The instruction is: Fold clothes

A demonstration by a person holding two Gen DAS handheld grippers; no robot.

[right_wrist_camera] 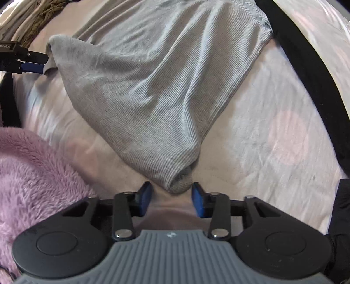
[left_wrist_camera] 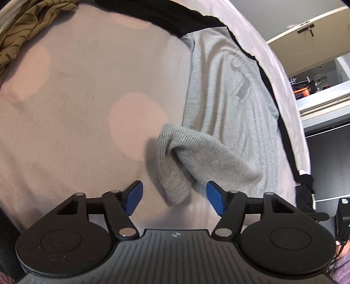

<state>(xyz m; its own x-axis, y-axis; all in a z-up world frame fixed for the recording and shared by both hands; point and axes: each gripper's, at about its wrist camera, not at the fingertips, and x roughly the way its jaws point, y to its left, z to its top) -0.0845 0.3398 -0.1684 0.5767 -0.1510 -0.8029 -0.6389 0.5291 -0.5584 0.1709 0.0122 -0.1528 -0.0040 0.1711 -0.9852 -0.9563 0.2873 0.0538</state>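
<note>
1. R gripper: jaws part-spread either side of gray top corner, pads not pressing; a shallow bite may slip.
2. L gripper: jaws spread, cuff tip between, untouched; may snag sheet.
3. Top lies on sheet; pink fleece beside, black cloth & brown cloth beyond.

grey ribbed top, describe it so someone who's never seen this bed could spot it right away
On the pale bedsheet with pink spots, look toward the right-hand edge in the left wrist view. The grey ribbed top lies there on a black garment, unlike the olive patterned cloth bunched at the far left.
</note>
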